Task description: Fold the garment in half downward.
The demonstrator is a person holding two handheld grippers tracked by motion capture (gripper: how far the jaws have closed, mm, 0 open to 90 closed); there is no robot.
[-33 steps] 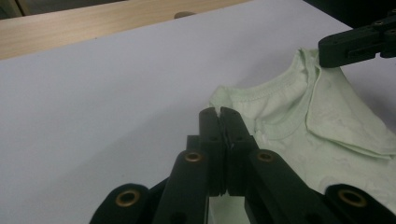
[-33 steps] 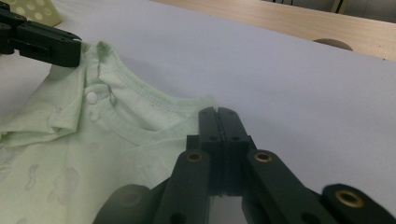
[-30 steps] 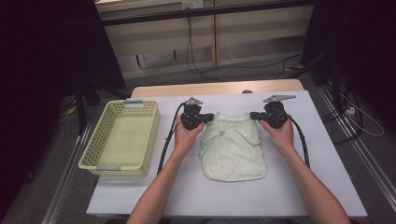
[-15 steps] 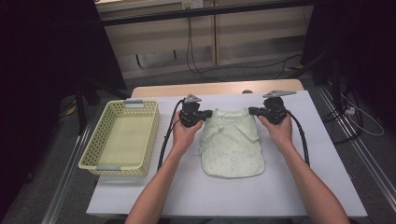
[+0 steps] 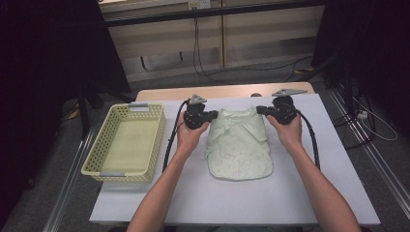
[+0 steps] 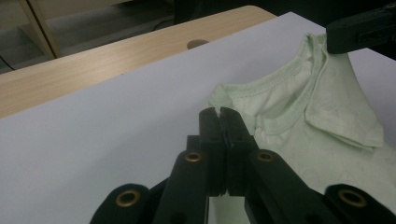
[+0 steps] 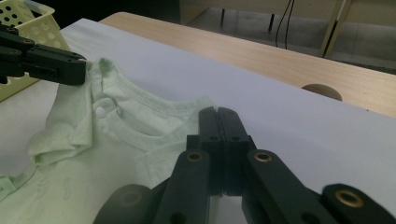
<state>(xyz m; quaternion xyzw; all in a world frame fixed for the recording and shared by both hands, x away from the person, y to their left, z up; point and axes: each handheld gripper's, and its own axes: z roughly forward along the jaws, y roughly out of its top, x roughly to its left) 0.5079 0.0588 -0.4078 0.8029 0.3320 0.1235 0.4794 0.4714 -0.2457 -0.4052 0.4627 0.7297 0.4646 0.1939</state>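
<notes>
Both sets of jaws are pinched tight on cloth. The left gripper [image 6: 219, 114] has its jaws closed flat together on the left shoulder edge of the pale green baby shirt [image 5: 239, 145], a sliver of hem showing between the tips. The right gripper [image 7: 218, 114] is clamped the same way on the right shoulder, next to the neckline with its small snap button.

Seen from above, the left gripper [image 5: 209, 116] and right gripper [image 5: 261, 110] sit at the far corners of the shirt, which lies in the middle of the white table [image 5: 145, 203], its collar at the far end and its rounded hem towards the person.

What has changed? Compared with a second ago the shirt has slid a little towards the far edge and its body has drawn out longer and smoother, while the hands have barely shifted. My read: the garment is being pulled straight by its shoulders, ready for folding or lifting. The yellow basket [image 5: 104, 145] waits empty on the left, well apart from the shirt, a likely destination.
</notes>
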